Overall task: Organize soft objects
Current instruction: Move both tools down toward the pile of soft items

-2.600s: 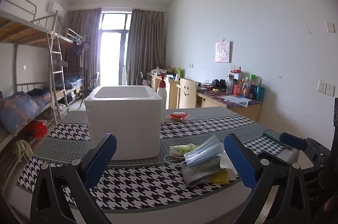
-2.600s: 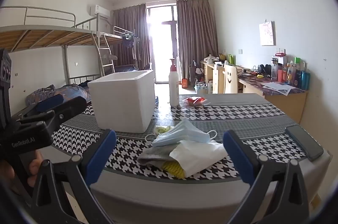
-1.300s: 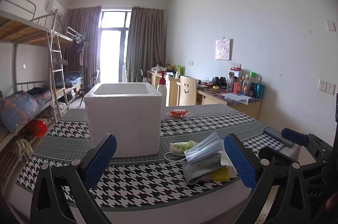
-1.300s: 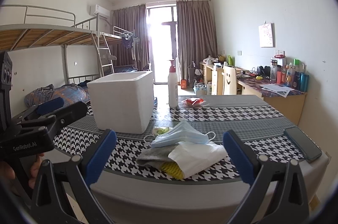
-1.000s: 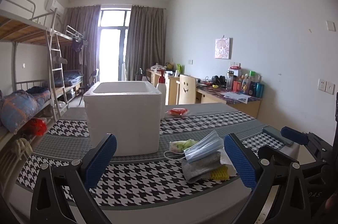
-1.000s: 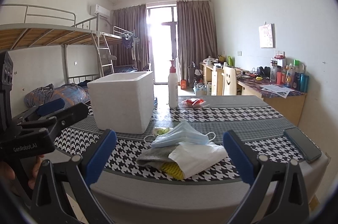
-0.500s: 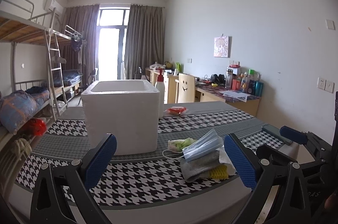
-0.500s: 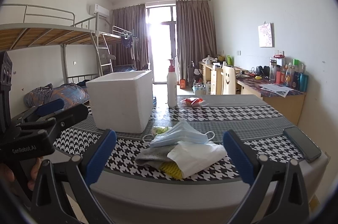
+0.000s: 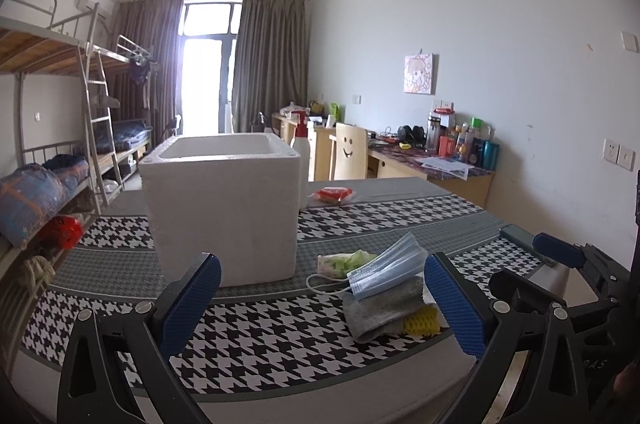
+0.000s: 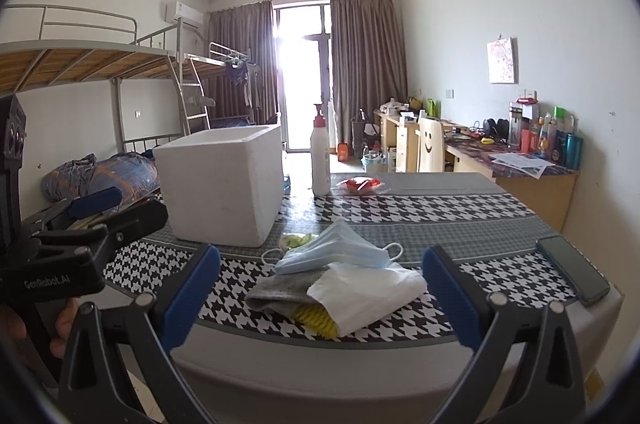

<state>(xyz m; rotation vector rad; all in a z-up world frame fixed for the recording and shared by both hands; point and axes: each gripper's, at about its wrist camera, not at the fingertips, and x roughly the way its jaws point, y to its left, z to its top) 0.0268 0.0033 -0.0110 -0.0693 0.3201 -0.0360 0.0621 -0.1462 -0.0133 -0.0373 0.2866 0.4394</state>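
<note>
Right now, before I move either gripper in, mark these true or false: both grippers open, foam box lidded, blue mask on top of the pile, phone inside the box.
1. Both the left gripper and the right gripper are open and hold nothing. True.
2. The foam box is lidded. False: its top is open.
3. The blue mask lies on top of the pile. True.
4. The phone is inside the box. False: it lies on the table, near the right edge.

Black plastic body of left gripper [image 10: 64, 276]: white lettering "GenRobot.AI". No other text legible in either view.
</note>
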